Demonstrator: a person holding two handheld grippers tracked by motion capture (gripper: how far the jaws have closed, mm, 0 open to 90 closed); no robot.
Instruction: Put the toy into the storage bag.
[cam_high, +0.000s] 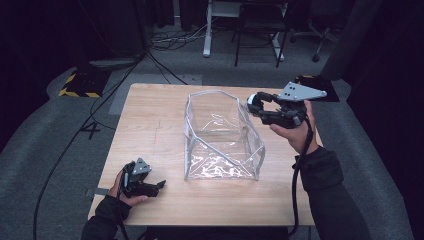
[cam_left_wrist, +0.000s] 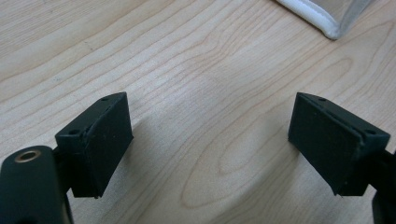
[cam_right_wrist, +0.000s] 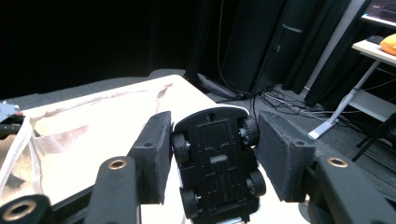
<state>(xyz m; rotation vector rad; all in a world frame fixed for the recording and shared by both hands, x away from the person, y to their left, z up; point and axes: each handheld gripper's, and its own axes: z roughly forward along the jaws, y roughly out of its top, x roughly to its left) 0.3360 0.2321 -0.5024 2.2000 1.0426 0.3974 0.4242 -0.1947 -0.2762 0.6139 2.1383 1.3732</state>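
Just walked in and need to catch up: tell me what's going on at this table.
A person works at a light wooden table with a gripper in each hand. The right gripper is shut on a small toy car, underside and black wheels facing its camera, held up beside the clear plastic bag with white trim. The left gripper rests open near the table's front edge, holding nothing.

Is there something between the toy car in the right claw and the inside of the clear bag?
Nothing visible does. The right claw holds the toy car by its sides just beside the top rim of the clear bag, which stands open upward. The left claw rests far off, near the table edge.
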